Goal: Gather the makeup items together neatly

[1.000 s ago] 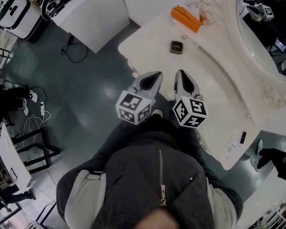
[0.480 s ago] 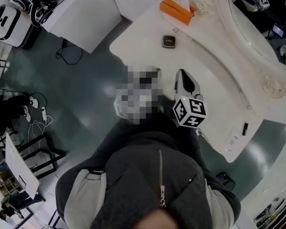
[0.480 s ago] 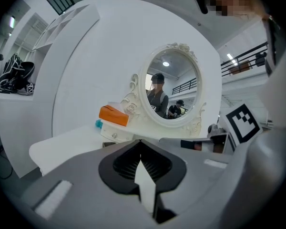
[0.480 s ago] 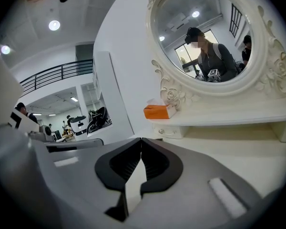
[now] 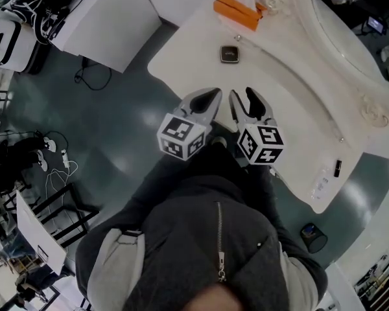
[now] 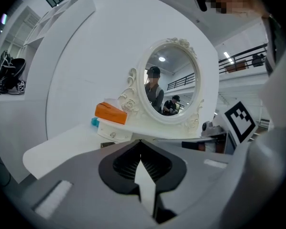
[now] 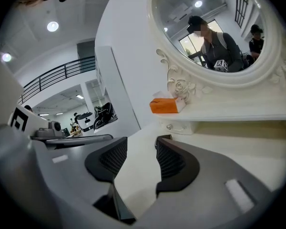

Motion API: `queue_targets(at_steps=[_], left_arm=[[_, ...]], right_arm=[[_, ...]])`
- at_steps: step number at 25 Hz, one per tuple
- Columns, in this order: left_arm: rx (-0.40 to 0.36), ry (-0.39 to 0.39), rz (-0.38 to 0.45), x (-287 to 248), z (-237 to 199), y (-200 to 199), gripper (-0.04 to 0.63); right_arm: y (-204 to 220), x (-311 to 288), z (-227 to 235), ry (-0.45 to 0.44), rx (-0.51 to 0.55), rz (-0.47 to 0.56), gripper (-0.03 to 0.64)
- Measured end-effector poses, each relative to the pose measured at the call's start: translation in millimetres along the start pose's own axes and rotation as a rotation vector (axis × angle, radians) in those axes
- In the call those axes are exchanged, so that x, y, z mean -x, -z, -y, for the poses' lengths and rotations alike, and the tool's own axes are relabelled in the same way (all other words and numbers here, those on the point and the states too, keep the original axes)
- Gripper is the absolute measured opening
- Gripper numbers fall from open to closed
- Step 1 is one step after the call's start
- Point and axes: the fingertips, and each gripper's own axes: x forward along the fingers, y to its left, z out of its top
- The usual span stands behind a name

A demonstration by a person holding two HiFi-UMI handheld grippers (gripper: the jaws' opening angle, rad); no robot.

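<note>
The small dark compact (image 5: 229, 54), flat on the desk (image 5: 292, 109) near the orange box (image 5: 237, 13), is probably light, hard and slick, best pinched across its edges; the left tool (image 5: 212, 96) is closed and empty, while the right tool (image 5: 243, 96), its jaws having just been opening, gapes with nothing between.

Right gripper (image 5: 241, 96) jaws just opened from shut; nothing between them.
</note>
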Motion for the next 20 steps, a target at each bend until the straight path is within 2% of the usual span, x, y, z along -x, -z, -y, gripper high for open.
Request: queue_targets(at_steps=[4, 10, 13, 20], left_arm=[[-0.006, 0.013, -0.014, -9, -11, -9, 0.009], [-0.025, 0.015, -0.027, -19, -37, -18, 0.009], [-0.022, 0.014, -0.035, -25, -47, -17, 0.009], [-0.011, 0.002, -0.051, -38, -72, -14, 0.009]], right_arm=[[-11, -12, 5, -0.002, 0.022, -0.025, 0.193], [-11, -34, 7, -0.03, 0.183, -0.144, 0.219], [-6, -47, 10, -0.039, 0.228, -0.178, 0.219], [2, -76, 31, 0.031, 0.203, -0.225, 0.266]])
